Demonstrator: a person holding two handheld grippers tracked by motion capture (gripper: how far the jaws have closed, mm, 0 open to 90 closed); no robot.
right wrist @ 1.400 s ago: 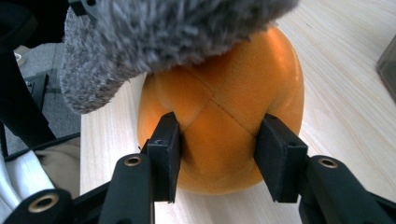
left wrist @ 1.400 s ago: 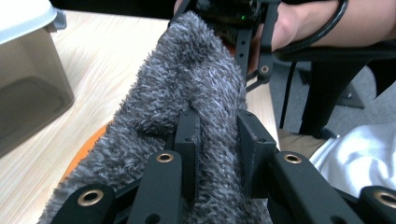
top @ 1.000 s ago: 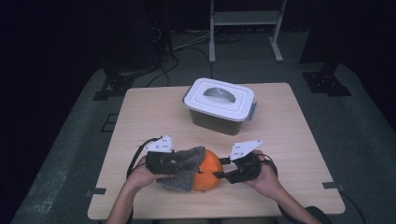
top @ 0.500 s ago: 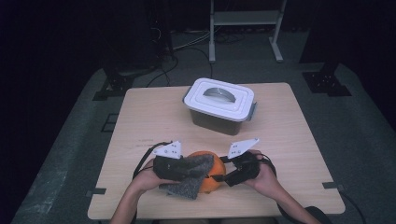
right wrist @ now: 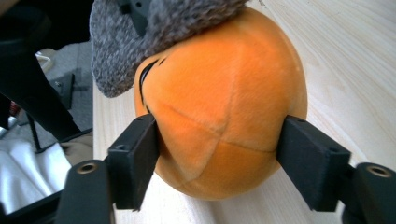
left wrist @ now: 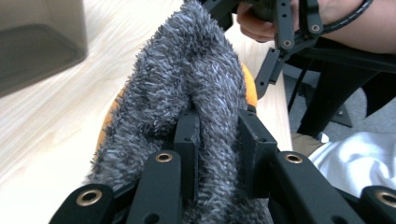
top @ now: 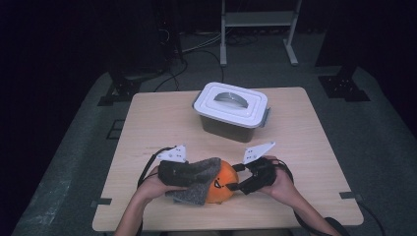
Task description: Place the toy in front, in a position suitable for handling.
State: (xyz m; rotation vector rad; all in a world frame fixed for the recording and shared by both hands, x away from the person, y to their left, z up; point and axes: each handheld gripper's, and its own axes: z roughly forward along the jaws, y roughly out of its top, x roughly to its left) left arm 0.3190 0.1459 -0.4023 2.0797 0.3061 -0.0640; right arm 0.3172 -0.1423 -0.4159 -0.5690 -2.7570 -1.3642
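An orange plush ball (top: 225, 186) with a black stitched face rests on the table near the front edge. My right gripper (top: 237, 183) comes at it from the right. Its jaws have just been opening, but the pads (right wrist: 140, 154) still press into both sides of the ball (right wrist: 224, 107), which bulges past them (right wrist: 219, 137). My left gripper (top: 199, 173) is shut on a grey fuzzy cloth (top: 192, 179), with a fold pinched between its jaws (left wrist: 219, 135). The cloth (left wrist: 187, 84) lies over the ball's top and left side (right wrist: 154, 28).
A grey box with a white clip-on lid (top: 231, 110) stands at the middle back of the wooden table (top: 305, 128). The person's forearms come in over the front edge. A white metal frame (top: 255, 19) stands on the floor beyond the table.
The left gripper has shifted the cloth a little to the right over the ball's top. The right hand has stayed in place beside the ball.
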